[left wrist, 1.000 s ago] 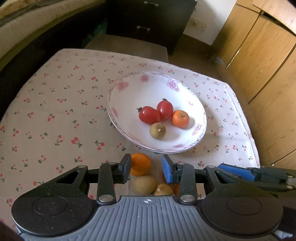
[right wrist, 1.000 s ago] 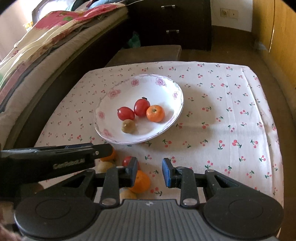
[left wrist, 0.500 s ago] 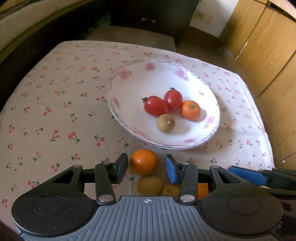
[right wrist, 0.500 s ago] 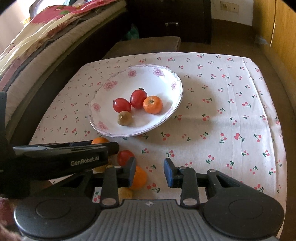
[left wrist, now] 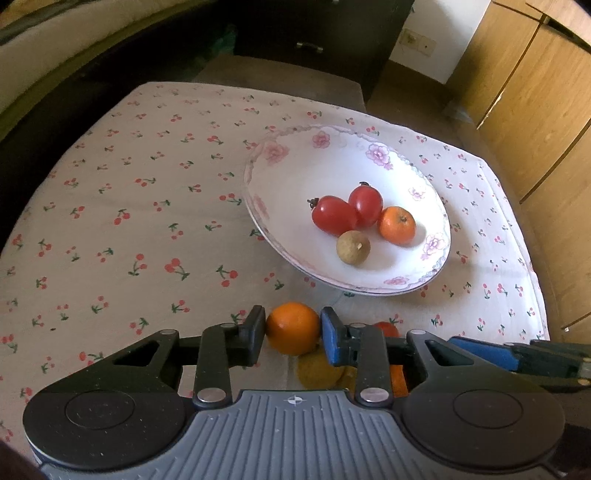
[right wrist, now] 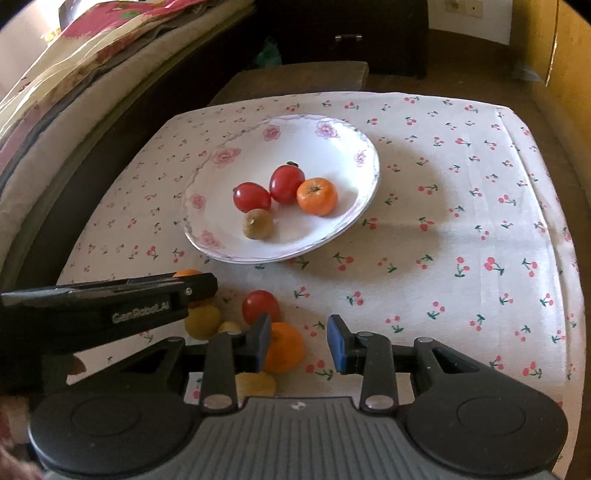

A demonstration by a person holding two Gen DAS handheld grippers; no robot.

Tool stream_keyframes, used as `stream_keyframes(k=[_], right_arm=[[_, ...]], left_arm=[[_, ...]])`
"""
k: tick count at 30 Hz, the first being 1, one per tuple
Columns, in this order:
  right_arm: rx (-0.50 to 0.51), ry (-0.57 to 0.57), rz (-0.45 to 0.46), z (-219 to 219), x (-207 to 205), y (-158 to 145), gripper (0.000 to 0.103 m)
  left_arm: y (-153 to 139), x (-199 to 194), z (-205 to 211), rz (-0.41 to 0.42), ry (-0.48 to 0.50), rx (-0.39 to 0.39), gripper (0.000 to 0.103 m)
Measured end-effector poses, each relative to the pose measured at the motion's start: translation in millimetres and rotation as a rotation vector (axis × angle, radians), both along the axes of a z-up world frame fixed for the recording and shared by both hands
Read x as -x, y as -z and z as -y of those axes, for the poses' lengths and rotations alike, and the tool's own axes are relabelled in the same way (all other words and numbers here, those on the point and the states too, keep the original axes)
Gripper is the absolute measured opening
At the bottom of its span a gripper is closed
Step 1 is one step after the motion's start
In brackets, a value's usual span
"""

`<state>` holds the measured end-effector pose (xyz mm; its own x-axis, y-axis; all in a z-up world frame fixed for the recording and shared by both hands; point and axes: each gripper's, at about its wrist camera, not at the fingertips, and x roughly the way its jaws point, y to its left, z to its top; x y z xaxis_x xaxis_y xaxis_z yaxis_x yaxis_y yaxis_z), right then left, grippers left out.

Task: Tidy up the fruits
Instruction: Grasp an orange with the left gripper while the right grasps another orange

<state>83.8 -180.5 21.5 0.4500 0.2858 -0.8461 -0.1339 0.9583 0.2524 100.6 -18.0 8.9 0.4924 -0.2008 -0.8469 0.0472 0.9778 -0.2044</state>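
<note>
A white flowered plate (left wrist: 280, 173) (right wrist: 343, 147) holds two red tomatoes (left wrist: 334, 215), a mandarin (left wrist: 397, 225) and a brown longan (left wrist: 352, 246). My left gripper (left wrist: 293, 328) has its jaws closed against the sides of a mandarin (left wrist: 293, 328) lying on the cloth in front of the plate. Below it lie yellow-brown fruits (left wrist: 317, 367). My right gripper (right wrist: 298, 341) is open and empty; beside its left finger lie a mandarin (right wrist: 282, 350), a red tomato (right wrist: 259, 305) and yellowish fruits (right wrist: 202, 320). The left gripper's body (right wrist: 110, 306) shows from the side there.
The table is covered by a cherry-print cloth (left wrist: 129, 221) (right wrist: 461, 221). A bed with blankets (right wrist: 92, 66) runs along the left. A dark drawer cabinet (left wrist: 317, 33) stands behind and wooden wardrobe doors (left wrist: 535, 110) to the right.
My left gripper has moved forward around the front mandarin and its jaws have narrowed onto it. The right gripper has barely moved and stays open.
</note>
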Motion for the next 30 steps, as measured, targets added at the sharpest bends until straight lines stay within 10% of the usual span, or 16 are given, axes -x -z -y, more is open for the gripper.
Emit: stream_keyframes(k=[30], right_arm=[[0.038,0.007,-0.019,10,3,6,0.036]], left_arm=[[1,3,-10,-0.018,-0.009,0.025,0.061]])
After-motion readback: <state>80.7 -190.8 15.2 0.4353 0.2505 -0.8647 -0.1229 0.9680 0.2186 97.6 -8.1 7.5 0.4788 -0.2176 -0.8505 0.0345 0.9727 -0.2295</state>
